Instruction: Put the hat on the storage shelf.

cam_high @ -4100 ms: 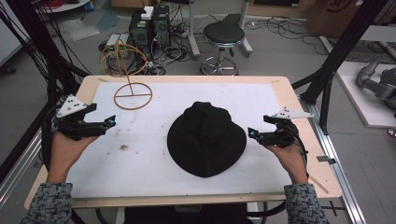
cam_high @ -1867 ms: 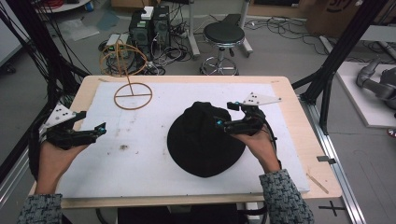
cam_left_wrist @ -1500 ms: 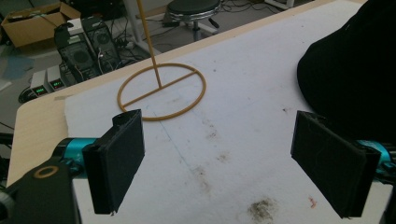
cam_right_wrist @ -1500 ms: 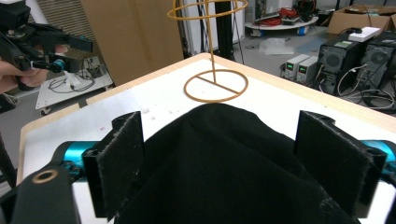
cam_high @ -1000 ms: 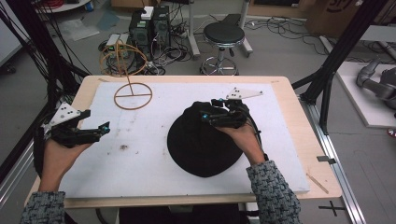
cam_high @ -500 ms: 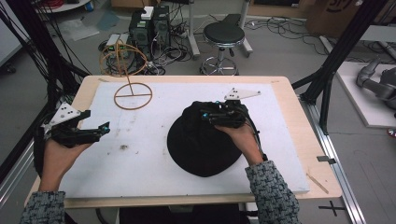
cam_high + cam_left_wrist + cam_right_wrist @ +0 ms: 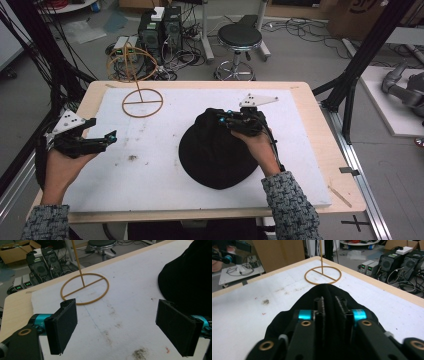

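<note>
A black cap lies on the white mat right of centre; it also rises as a dark mound in the right gripper view and fills the right edge of the left gripper view. My right gripper sits on the cap's far right part, and its jaws have just been closing, now pinching a fold of the cap's fabric between the pads. My left gripper hovers over the mat's left side, open, with nothing between its pads.
A wooden stand with a ring base and an upright rod stands at the mat's far left. The table's wooden border frames the mat. Computers, cables and a stool sit on the floor beyond.
The right gripper's jaws have closed on the cap's fabric. Neither hand has shifted from its place.
</note>
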A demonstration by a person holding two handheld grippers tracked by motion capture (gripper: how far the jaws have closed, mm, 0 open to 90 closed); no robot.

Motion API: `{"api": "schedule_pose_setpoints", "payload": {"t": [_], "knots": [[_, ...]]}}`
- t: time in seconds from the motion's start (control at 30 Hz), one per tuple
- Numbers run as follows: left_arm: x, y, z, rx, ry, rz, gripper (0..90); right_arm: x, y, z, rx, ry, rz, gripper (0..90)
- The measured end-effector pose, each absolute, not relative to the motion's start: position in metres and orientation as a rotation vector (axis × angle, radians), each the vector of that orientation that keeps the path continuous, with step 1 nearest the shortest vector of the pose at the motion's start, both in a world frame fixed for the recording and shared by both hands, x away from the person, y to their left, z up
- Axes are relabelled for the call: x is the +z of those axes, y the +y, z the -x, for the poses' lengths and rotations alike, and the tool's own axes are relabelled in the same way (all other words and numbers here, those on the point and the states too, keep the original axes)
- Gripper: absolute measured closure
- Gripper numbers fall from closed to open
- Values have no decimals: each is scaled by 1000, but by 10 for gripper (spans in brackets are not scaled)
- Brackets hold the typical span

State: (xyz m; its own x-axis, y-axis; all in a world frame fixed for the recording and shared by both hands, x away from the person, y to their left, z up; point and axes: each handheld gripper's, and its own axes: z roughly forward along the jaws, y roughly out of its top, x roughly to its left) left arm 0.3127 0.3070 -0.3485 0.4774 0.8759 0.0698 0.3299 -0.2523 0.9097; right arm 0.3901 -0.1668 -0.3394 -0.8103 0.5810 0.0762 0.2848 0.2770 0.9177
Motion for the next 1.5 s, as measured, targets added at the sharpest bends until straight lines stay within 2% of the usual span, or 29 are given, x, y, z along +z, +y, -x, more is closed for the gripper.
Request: {"api": "schedule_pose_setpoints", "payload": {"t": [0.23,0.6,1.03,1.2,1.5], "knots": [[-349,308,-313,744,1021,-1804,179,-334,-170,-389,1506,2260,-825,869],[-350,309,-314,745,1027,-1802,179,-314,-188,-385,1563,2176,-843,871],[-350,309,-316,746,1018,-1803,180,-270,-187,-381,1596,2113,-770,870],[-350,310,-316,744,1020,-1799,180,-245,-184,-388,1618,2089,-753,870],[-350,311,-315,745,1016,-1801,180,-226,-180,-401,1718,2063,-744,870]]}}
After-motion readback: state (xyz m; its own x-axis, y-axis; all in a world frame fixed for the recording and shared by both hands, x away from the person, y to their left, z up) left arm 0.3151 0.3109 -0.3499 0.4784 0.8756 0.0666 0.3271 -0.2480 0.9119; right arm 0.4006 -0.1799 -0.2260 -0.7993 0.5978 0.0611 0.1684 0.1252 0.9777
